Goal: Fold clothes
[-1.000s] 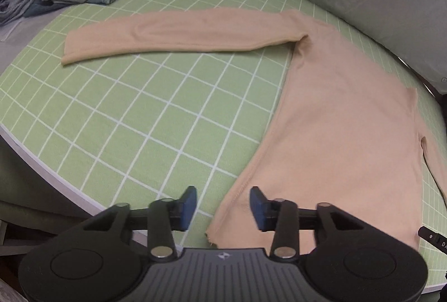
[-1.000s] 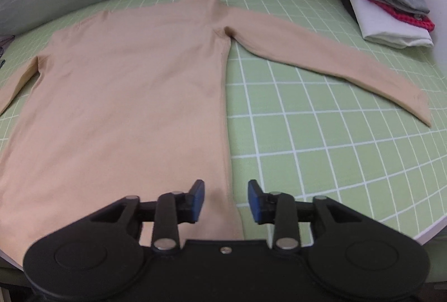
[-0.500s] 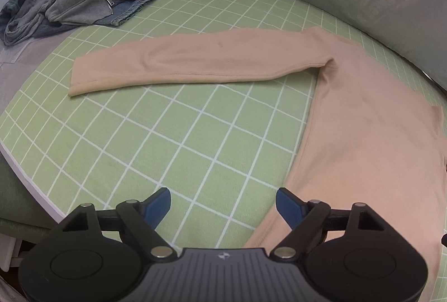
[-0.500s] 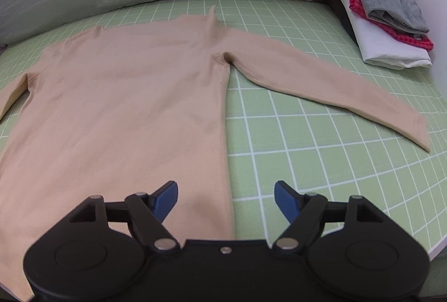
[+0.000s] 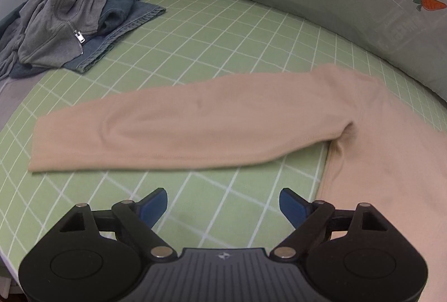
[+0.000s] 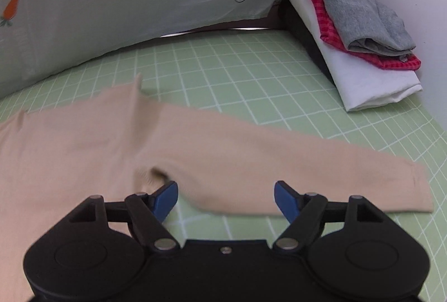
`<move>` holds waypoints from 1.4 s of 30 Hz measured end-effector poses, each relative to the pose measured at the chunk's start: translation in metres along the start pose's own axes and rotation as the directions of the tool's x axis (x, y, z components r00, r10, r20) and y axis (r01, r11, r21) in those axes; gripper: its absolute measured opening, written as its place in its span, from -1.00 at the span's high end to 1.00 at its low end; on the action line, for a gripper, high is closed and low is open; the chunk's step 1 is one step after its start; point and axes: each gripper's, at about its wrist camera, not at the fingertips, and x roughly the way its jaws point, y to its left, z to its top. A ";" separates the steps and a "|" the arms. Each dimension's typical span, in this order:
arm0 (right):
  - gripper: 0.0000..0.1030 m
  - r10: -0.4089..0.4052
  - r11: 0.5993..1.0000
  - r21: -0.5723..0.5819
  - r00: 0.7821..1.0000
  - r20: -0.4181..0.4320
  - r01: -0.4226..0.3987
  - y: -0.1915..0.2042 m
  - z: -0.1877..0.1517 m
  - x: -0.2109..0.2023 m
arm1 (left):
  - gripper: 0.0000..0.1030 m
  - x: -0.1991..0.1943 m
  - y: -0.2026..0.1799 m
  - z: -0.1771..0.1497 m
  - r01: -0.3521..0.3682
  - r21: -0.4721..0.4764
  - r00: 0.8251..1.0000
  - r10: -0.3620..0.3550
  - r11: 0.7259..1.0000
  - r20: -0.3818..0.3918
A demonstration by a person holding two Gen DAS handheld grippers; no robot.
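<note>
While spread wide, left claw (image 5: 223,205) just short of sleeve (image 5: 178,128).

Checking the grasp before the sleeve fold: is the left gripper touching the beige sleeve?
Apart. In the left wrist view the left gripper has its jaws wide open over bare green mat, and the beige sleeve lies beyond its fingertips with mat showing between.

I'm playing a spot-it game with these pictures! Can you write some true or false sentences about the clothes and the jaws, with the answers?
1. The peach top lies flat with its sleeves spread out. True.
2. The left gripper holds a sleeve. False: its jaws are open, holding nothing.
3. Folded clothes are stacked beside the mat. True.
4. The grey zip jacket is neatly folded. False: it lies crumpled.
5. The right gripper is shut. False: open.
</note>
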 end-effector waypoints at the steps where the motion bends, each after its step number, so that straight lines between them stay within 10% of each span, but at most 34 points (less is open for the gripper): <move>1: -0.49 -0.019 1.000 0.010 1.000 0.007 0.019 -0.002 0.008 0.011 | -0.70 0.007 -0.003 0.008 -0.009 -0.003 1.000 0.009 1.000 0.009; 8: -0.49 -0.107 0.979 0.167 0.993 -0.047 0.114 -0.043 0.038 0.070 | -0.70 0.050 -0.010 0.048 -0.060 -0.063 0.998 0.059 0.996 -0.012; 31: -0.64 -0.266 0.931 0.244 0.962 -0.055 0.272 -0.083 0.031 0.071 | -1.00 0.060 -0.005 0.046 -0.091 -0.065 0.996 0.092 0.994 0.009; 42: -0.43 0.044 0.998 0.041 0.997 0.069 -0.047 0.035 0.050 0.055 | -1.00 0.060 -0.007 0.043 -0.101 -0.080 0.994 0.103 0.992 0.032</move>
